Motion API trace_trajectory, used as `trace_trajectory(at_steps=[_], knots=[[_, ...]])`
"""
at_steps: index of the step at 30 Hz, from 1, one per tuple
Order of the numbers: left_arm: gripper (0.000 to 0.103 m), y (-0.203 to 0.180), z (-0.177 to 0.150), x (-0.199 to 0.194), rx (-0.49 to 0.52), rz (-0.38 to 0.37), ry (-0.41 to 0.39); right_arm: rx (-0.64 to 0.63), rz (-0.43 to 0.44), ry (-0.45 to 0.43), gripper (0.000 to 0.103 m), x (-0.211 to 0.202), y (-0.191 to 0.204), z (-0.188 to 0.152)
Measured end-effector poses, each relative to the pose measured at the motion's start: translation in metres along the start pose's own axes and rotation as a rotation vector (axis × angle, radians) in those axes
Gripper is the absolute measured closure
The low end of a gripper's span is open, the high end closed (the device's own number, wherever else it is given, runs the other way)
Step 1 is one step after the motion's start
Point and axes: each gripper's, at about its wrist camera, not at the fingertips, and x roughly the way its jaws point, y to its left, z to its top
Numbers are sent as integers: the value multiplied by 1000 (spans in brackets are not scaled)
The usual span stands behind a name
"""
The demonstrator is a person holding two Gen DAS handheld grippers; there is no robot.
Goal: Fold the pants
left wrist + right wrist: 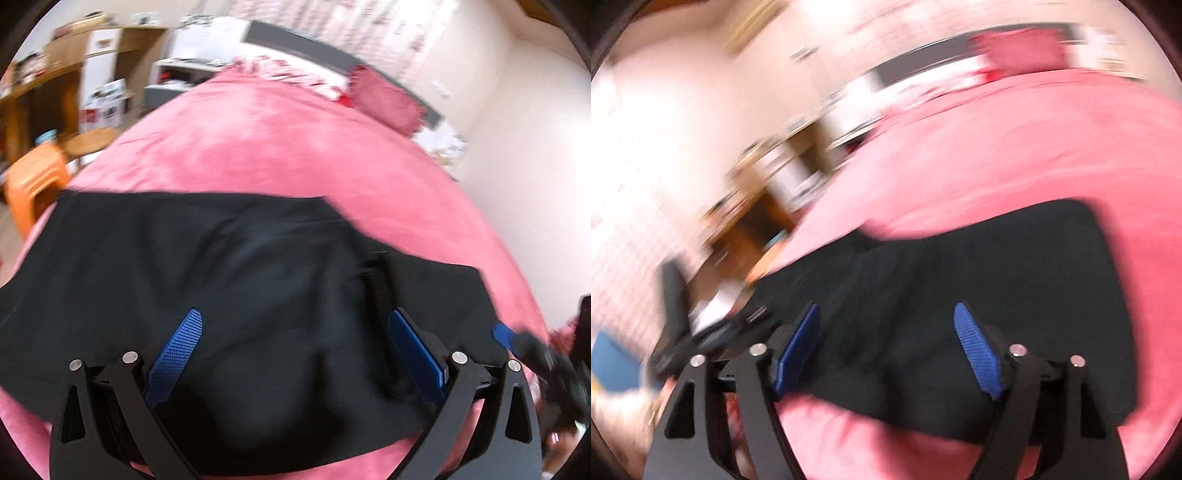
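where pink bed (258, 147) bears black pants (221, 277)

You face wide bed with pink plush cover (277, 147); dark grey headboard (303, 40) at 12 o'clock, wooden shelving desk (40, 92) and orange plastic stool (33, 181) at 10, cream wall (524, 129) at 2.
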Motion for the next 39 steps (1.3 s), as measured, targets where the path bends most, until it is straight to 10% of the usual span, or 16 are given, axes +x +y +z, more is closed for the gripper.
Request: trace_trajectory(at_steps=[6,10,16,25,33,37,39], knots=[[4,-55,6,43,117,-96,112,53,-163,-37,32,8,-47,19],[51,-78,-1,83,175,-112,246,-41,-143,30,73,21,-54,19],[82,-81,-2,88,144,-133,258,41,-148,81,78,33,-68,3],[82,-64,0,83,127,-88,247,33,-128,129,76,53,-67,-9],[76,-49,-13,89,130,-130,221,-241,-252,47,76,67,-42,-30],[61,-31,-15,71,50,-173,206,-265,-228,8,69,63,-41,-42],[43,-25,-14,58,12,-155,189,-286,-205,16,47,70,-31,-39]])
